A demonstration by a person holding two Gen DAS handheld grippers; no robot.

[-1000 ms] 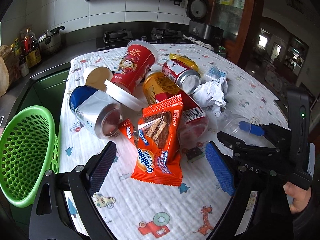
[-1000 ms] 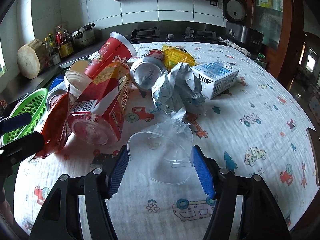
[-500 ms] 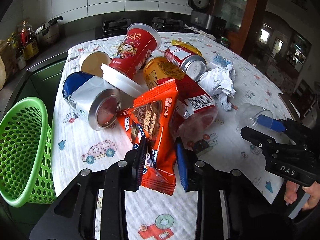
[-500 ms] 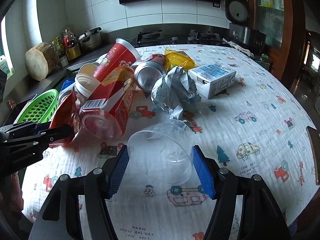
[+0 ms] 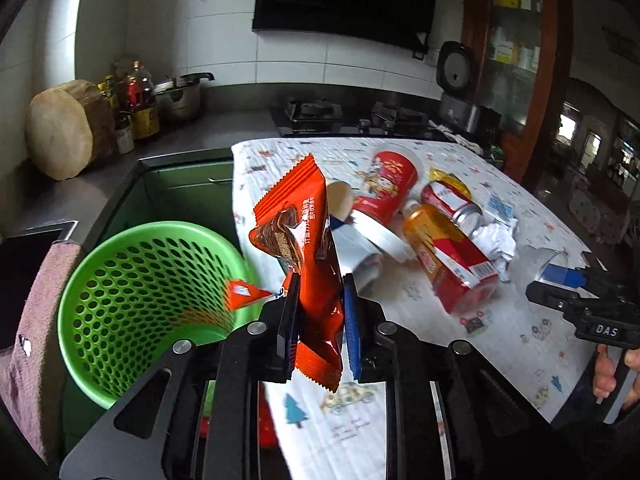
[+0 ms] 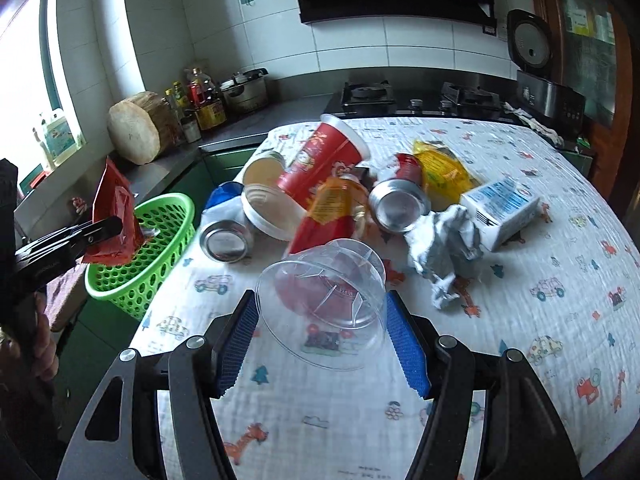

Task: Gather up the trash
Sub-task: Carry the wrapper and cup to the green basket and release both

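My left gripper (image 5: pixel 319 312) is shut on an orange snack wrapper (image 5: pixel 308 248) and holds it up in the air beside the green basket (image 5: pixel 136 304). In the right wrist view the wrapper (image 6: pixel 116 216) hangs over the basket's rim (image 6: pixel 168 208). My right gripper (image 6: pixel 320 340) is shut on a clear plastic cup (image 6: pixel 324 292), lifted off the table. A pile of trash lies on the table: a red paper cup (image 6: pixel 324 160), cans (image 6: pixel 396 204), a red-yellow tube (image 6: pixel 324 216), crumpled paper (image 6: pixel 444 244), a small carton (image 6: pixel 500 208).
The table has a patterned white cloth (image 6: pixel 520 320). A counter at the left holds a wooden block (image 6: pixel 140 132), bottles and a pot (image 6: pixel 244 92). A stove (image 6: pixel 420 100) stands behind the table. A pink towel (image 5: pixel 32 320) hangs by the basket.
My left gripper closed on the orange wrapper, lifted it off the pile and swung left toward the basket. My right gripper lifted the clear cup off the table.
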